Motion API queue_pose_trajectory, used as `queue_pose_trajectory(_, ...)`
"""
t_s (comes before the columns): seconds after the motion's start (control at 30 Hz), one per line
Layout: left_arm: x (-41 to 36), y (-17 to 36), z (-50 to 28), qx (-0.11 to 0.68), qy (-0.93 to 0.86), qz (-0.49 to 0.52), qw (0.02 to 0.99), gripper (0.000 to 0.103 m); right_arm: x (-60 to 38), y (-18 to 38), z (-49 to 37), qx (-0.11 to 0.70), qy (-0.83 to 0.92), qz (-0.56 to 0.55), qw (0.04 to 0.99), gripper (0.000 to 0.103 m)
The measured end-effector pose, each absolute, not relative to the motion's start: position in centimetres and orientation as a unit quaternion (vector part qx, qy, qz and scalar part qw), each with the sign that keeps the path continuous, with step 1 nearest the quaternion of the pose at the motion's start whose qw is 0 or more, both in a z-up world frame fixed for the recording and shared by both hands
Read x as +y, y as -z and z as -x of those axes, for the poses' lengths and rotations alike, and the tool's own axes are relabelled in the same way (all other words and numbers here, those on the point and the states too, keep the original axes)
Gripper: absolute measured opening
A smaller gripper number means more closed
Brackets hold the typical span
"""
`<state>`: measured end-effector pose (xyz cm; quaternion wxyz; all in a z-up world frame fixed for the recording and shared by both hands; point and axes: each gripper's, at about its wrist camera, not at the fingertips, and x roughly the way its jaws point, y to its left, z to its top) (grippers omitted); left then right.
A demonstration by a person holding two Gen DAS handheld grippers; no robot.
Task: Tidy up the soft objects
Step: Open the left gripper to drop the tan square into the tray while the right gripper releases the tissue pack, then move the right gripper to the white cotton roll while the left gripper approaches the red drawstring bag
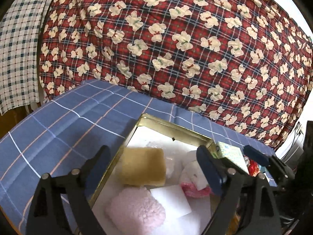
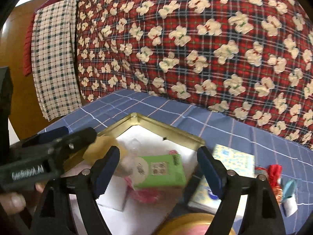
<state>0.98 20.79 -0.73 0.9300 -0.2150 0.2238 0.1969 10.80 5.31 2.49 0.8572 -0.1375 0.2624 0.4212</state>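
A gold-rimmed tin (image 1: 172, 126) with a white inside stands on the blue checked cloth. In it lie a yellow sponge (image 1: 143, 169), a pink fluffy pad (image 1: 135, 213), a white sheet (image 1: 170, 199) and a pink knit piece (image 1: 193, 191). My left gripper (image 1: 152, 152) hangs open over the tin, above the sponge, its pads touching nothing. In the right wrist view a green tissue pack (image 2: 162, 171), blurred, sits over the tin (image 2: 176, 135) between the wide jaws of my right gripper (image 2: 159, 153), clear of both pads. One left gripper finger (image 2: 78, 140) shows at the tin's left edge.
A red plaid quilt with bears (image 1: 176, 49) rises behind the blue checked cloth (image 1: 68, 121). Right of the tin lie a yellow patterned tissue pack (image 2: 234, 162), a blue-and-white pack (image 2: 207, 195) and red tasselled trinkets (image 2: 274, 174). A round gold lid (image 2: 191, 223) sits nearest. A check cloth (image 2: 52, 58) hangs left.
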Motion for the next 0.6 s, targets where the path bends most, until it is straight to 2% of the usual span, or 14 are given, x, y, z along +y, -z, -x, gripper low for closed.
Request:
queue_pose_trajectory(0.23, 18.8, 0.4, -1.3, 0.22, -0.187, 0.207, 0.935, 0.09, -1.0, -3.6, -12.0, 0.245, -0.393, 0.118, 0.878, 0.084)
queue_pose_trajectory(0.6, 9.6, -0.5, -5.1, 0.245, -0.119, 0.136, 0.953, 0.09, -13.3, -3.2, -16.2, 0.237, -0.288, 0.078, 0.924, 0.084)
